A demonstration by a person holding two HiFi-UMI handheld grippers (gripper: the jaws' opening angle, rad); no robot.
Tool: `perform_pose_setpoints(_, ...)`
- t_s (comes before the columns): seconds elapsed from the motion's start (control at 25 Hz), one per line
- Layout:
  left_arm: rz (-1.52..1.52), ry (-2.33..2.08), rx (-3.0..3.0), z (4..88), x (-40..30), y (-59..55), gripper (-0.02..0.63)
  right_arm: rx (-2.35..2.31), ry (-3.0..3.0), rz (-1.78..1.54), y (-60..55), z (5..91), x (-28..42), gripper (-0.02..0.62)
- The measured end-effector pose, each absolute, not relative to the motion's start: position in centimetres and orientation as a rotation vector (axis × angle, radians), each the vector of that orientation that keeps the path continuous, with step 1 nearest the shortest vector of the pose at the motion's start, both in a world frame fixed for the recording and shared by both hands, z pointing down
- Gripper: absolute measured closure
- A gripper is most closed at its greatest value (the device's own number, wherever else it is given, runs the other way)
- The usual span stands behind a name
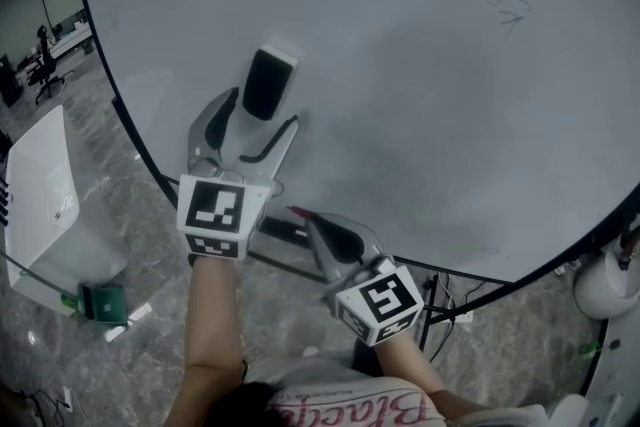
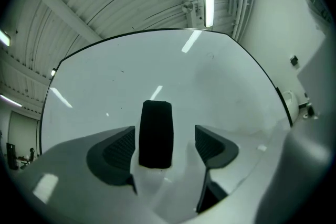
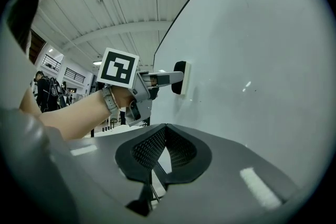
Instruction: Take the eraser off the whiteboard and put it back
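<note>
A large whiteboard (image 1: pixel 420 95) with a dark frame fills most of the head view, above a grey marbled floor (image 1: pixel 110 205). Two bare forearms reach up from the lower edge, each hand holding a grey gripper with a black-and-white marker cube.

The left gripper (image 1: pixel 255 123) is held up to the board with its fingers (image 2: pixel 118 149) spread wide apart, clamping nothing. The right gripper (image 1: pixel 325 233) is lower, near the board's bottom edge, with its fingers (image 3: pixel 149 149) closed together and nothing between them.

The eraser (image 1: pixel 268 83), black with a white backing, sits flat on the whiteboard, standing upright between the left gripper's open fingers. It is close to the left finger, with a clear gap to the right finger.

A faint scribble (image 1: pixel 510 7) marks the board's upper right.
</note>
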State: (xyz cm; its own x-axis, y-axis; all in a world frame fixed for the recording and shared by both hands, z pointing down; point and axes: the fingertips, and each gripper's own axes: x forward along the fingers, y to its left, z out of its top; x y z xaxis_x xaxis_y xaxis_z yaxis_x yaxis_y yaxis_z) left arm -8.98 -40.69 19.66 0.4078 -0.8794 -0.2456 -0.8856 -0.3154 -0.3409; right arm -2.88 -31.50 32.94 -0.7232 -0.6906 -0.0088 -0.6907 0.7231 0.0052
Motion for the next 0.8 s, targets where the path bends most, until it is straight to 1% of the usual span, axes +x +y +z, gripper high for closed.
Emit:
perform_pose_setpoints(0.28,-0.053,1.471,-2.270,18.9,-8.4,-43.2,0.267,-1.221,2.885,0.001,-32.4,33.0,-2.3,0.595)
perform_pose_setpoints(0.44,-0.053,1.491,-2.275,18.7,-8.6,-44.2,0.304,-1.242,2.871,0.000,-32.8,32.9,-2.3,0.594)
perform_pose_setpoints(0.52,-0.046,1.503,-2.272,18.5,-9.0,-44.4,0.353,-1.258,2.867,-0.002,-33.0,32.7,-2.2,0.594)
perform_pose_setpoints(0.8,-0.030,1.499,-2.282,18.4,-9.1,-44.3,0.365,-1.270,2.863,-0.007,-33.7,32.9,-2.7,0.594)
